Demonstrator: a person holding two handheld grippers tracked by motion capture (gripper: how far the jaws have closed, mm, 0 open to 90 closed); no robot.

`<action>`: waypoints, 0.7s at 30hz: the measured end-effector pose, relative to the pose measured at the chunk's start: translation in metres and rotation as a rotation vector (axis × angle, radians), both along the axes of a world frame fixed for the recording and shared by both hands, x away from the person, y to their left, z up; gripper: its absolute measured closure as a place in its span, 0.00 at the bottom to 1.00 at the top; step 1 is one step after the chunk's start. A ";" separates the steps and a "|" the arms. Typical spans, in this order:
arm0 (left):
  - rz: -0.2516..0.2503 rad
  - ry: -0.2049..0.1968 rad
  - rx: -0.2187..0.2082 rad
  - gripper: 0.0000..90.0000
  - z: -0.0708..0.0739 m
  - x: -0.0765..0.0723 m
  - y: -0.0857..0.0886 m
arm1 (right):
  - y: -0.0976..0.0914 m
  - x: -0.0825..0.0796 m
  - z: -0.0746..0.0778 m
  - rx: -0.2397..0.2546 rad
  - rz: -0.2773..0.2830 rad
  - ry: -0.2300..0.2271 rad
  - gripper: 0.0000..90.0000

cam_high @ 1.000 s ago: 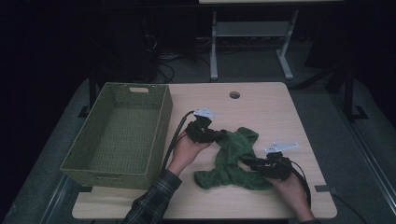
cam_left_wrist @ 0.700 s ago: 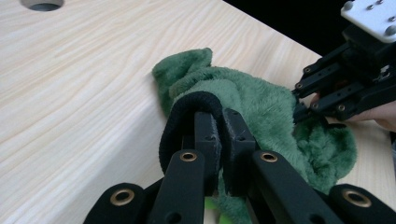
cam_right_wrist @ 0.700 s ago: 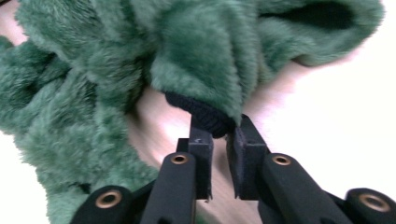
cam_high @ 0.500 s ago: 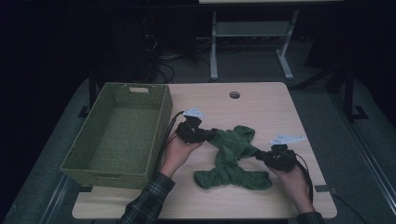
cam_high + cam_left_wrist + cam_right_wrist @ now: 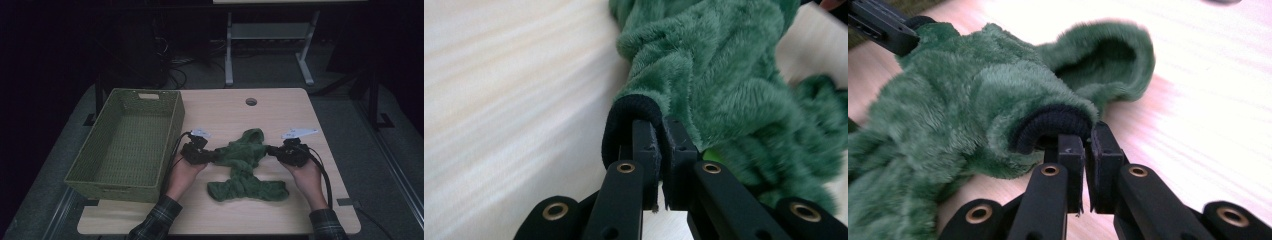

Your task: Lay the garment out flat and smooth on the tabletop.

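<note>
Green fleece garment stretched between both grippers (cuffs pinched in jaws)

Green wicker basket left on wood table.

Both grippers have drawn apart across the table: the left gripper has slid left toward the green woven basket, and the right gripper has slid right and a little farther up the table. The right gripper's jaws have just been closing and now pinch a dark cuff of the green fleece garment. Between the two grippers the garment, bunched a second ago, is now pulled out, its sleeves stretched sideways.
</note>
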State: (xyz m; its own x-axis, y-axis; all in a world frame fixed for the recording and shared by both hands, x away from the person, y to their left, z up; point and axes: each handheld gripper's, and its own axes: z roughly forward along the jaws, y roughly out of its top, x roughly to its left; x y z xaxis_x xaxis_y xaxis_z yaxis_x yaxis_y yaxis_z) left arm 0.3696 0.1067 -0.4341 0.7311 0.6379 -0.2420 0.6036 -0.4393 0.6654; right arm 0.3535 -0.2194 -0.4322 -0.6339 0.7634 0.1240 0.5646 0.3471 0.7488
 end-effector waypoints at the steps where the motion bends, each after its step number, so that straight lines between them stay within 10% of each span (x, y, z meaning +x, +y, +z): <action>1: 0.001 0.009 0.010 0.96 -0.004 0.000 0.000 | 0.002 0.002 -0.004 -0.008 0.002 0.014 0.95; 9: -0.008 0.049 0.070 0.91 -0.021 0.001 -0.002 | 0.015 0.008 -0.024 -0.049 0.035 0.068 0.92; 14: 0.023 -0.002 0.028 0.69 -0.002 -0.004 0.002 | 0.010 0.004 -0.014 -0.043 0.024 0.035 0.77; 21: 0.011 -0.072 -0.008 0.64 0.030 -0.002 0.000 | -0.005 0.000 0.015 -0.001 -0.022 -0.015 0.73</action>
